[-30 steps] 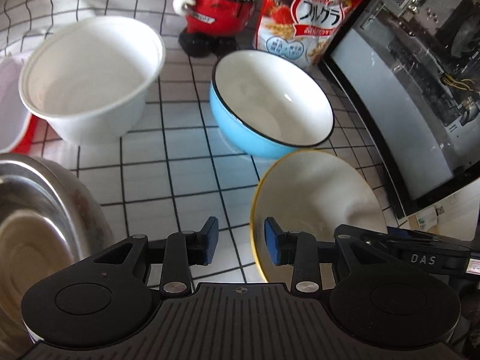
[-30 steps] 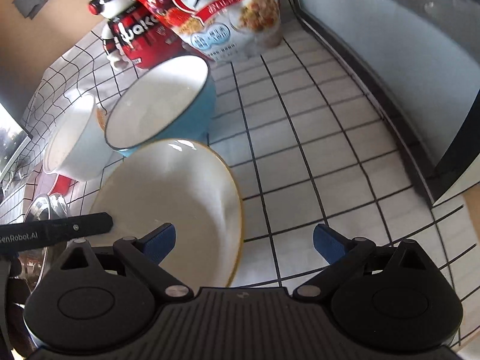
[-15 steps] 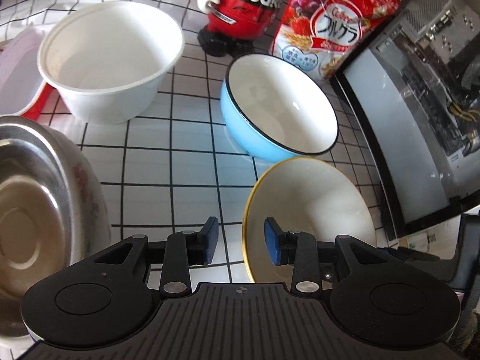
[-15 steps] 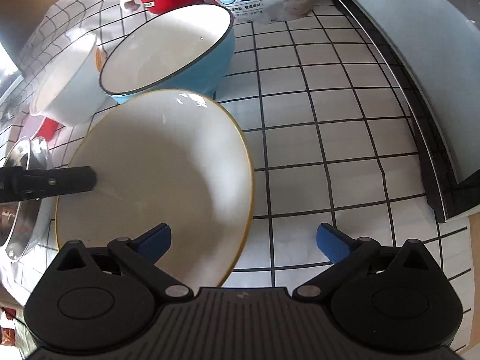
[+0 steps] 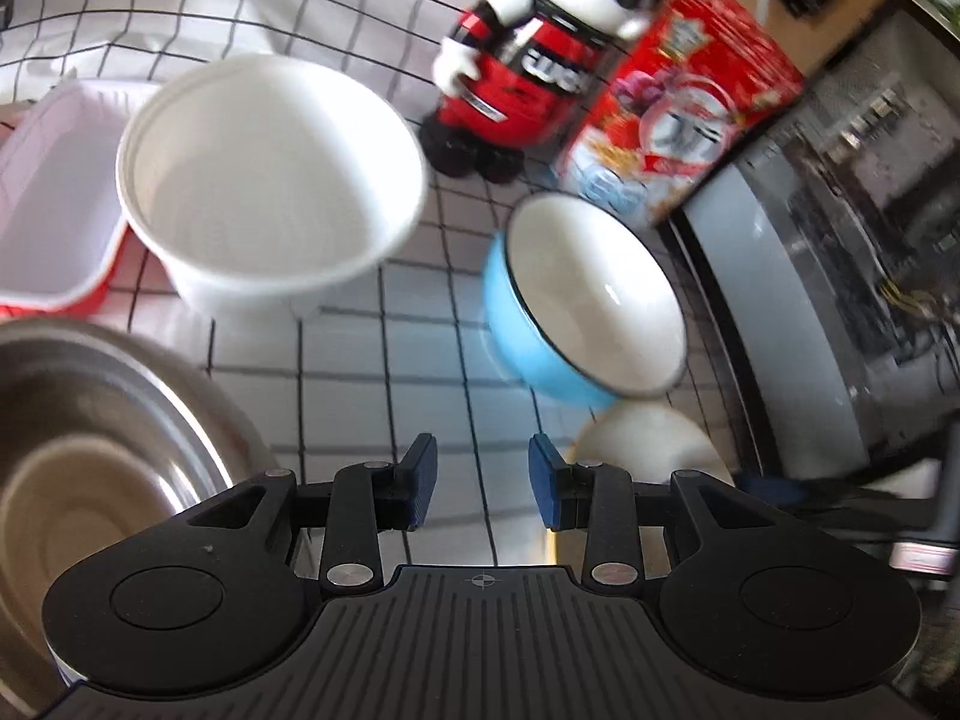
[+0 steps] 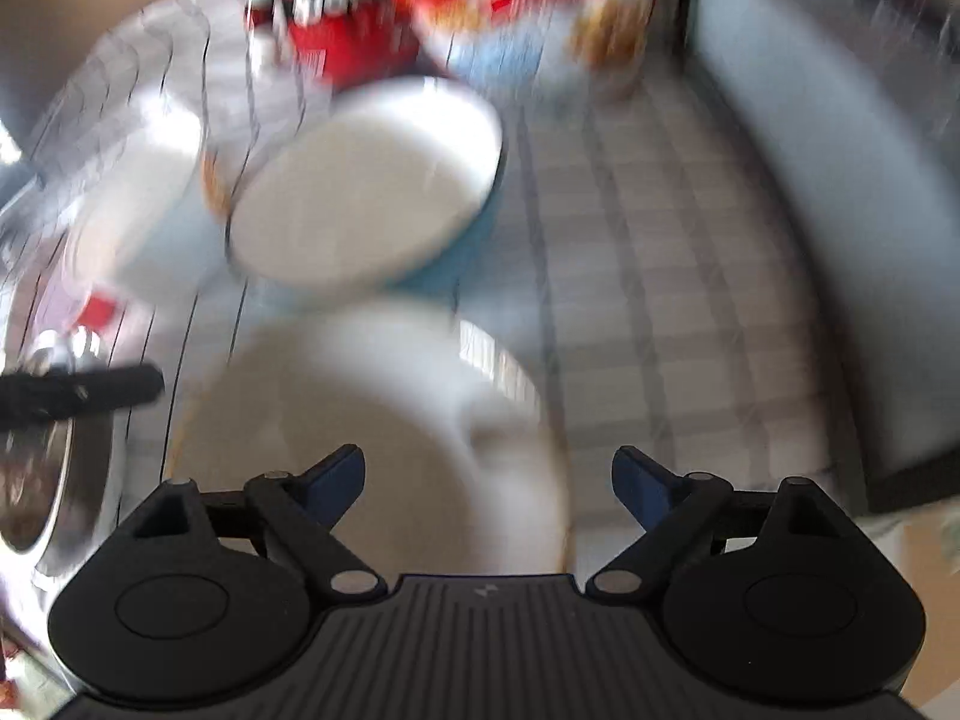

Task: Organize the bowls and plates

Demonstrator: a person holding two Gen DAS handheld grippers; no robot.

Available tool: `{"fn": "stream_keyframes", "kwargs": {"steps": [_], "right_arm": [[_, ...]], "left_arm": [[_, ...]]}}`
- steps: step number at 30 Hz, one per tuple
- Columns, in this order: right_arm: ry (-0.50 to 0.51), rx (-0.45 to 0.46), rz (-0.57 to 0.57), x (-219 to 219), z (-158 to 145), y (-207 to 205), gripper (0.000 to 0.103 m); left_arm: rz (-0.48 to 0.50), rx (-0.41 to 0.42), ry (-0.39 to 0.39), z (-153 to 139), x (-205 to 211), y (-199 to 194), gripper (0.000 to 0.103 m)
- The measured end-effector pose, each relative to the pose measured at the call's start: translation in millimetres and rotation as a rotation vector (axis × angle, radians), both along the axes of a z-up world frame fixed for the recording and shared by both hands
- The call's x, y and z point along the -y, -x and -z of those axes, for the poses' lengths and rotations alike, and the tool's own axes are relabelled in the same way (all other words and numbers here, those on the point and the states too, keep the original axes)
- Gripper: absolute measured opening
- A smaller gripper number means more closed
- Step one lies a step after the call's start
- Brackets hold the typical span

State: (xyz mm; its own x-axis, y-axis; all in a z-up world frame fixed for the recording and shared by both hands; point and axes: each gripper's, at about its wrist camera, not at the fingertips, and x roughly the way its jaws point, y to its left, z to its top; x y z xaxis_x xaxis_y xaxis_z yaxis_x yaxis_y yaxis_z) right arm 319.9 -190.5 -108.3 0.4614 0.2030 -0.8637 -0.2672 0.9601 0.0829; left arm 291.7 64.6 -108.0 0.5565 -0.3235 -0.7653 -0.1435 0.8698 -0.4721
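Note:
A yellow-rimmed white bowl [image 5: 648, 444] sits on the tiled cloth, just right of my left gripper [image 5: 483, 489]. That gripper is half open, with only tiles between its pads. In the blurred right wrist view, my right gripper [image 6: 489, 480] hangs over the same bowl [image 6: 384, 420]. Its wide jaws are closing with the bowl's right rim between them, and the pads are clear of it. Behind stand a blue bowl [image 5: 588, 294] and a big white bowl [image 5: 264, 174]. A steel bowl [image 5: 90, 450] lies at the near left.
A red robot figure [image 5: 540, 60] and a cereal bag [image 5: 672, 108] stand at the back. A glass-sided computer case [image 5: 810, 300] walls off the right. A white and red tray [image 5: 48, 192] sits at the far left. The left gripper's arm [image 6: 78, 393] juts into the right wrist view.
The left gripper has drawn back and left, away from the yellow-rimmed bowl. The right gripper has risen and rolled, its view now blurred, and its jaws have narrowed a little.

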Motion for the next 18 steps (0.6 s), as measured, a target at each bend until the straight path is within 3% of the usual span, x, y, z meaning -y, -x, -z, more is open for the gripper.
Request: {"fn": "stream_keyframes", "kwargs": {"steps": [3,6,9,11,14,18], "right_arm": [[0.030,0.084,-0.004,4,-28,-16,0.090],[0.003,0.090,-0.015,12,-34,-41,0.084],[-0.013,0.049,-0.006,16,-26,-67,0.069],[-0.039,0.028,-0.038,14,-20,-77,0.065],[-0.042,0.025,-0.060,6,-12,-91,0.065],[-0.046,-0.009,-0.105,-9,1,-108,0.064]], "left_arm": [[-0.020,0.010,0.031,-9,-3,-15,0.037],[-0.029,0.042,-0.001,-15,-2,-34,0.037],[-0.079,0.035,-0.005,-10,-1,-54,0.037],[-0.072,0.013,0.018,-4,1,-66,0.037],[-0.061,0.006,-0.023,2,9,-78,0.037],[-0.052,-0.040,-0.012,17,16,-95,0.035]]}}
